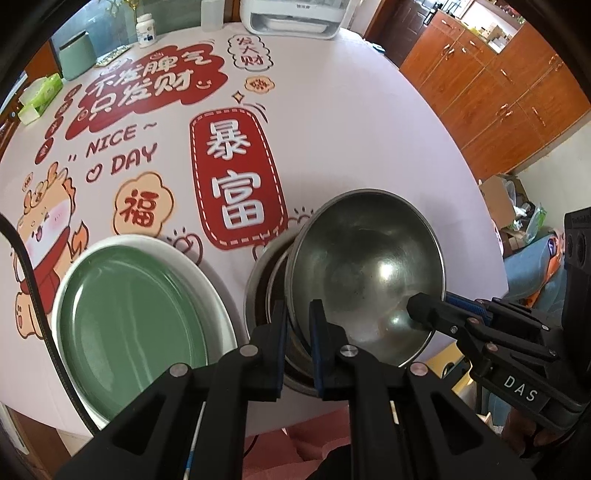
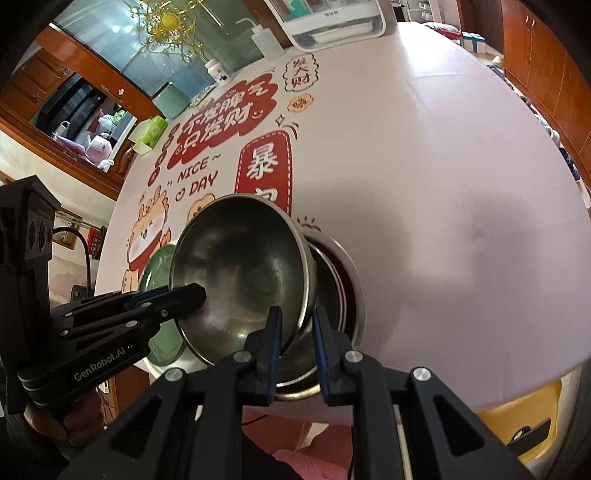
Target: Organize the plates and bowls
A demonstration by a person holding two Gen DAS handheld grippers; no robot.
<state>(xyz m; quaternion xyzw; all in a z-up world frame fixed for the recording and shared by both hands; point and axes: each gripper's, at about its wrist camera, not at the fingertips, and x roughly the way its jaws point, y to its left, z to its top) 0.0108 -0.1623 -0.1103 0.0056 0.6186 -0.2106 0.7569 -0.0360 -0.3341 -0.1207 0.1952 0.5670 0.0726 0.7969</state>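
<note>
A tilted steel bowl (image 1: 369, 258) (image 2: 240, 258) is held by its rim from two sides, just above a stack. My left gripper (image 1: 298, 314) (image 2: 199, 293) is shut on the rim's left side. My right gripper (image 2: 295, 317) (image 1: 415, 310) is shut on the opposite side of the rim. Beneath the bowl sits a second steel bowl (image 1: 258, 288) (image 2: 351, 288) with dark bowls nested inside, partly hidden. To the left, a green plate (image 1: 129, 314) (image 2: 159, 269) lies on a white plate (image 1: 207, 280).
The round table's printed cloth (image 1: 332, 129) carries a white appliance (image 1: 291, 18), a white bottle (image 1: 146, 31), a green canister (image 1: 75, 55) and a tissue box (image 1: 40, 96) at its far side. Wooden cabinets (image 1: 498, 92) stand on the right. The stack sits near the table's near edge.
</note>
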